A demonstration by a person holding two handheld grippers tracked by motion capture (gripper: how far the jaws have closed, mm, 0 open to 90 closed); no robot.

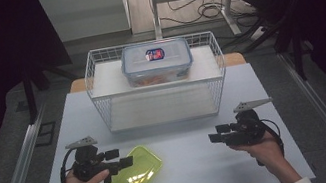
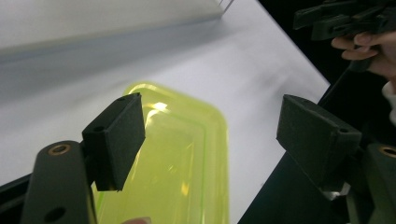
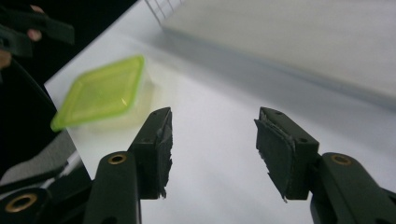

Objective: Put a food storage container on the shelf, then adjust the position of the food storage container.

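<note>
High view is showing the left hand-held gripper (image 1: pixel 121 159) gaping wide over the green lid (image 1: pixel 137 172), gripping nothing. The right hand-held gripper (image 1: pixel 215 134) is hovering half open and empty above the surface (image 1: pixel 189 168); the lid's near end is being cut off in the left gripper view.

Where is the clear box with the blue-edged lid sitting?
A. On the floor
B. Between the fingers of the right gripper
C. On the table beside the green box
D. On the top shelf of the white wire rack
D: the clear box rests on the upper shelf of the wire rack, behind the green box.
</note>
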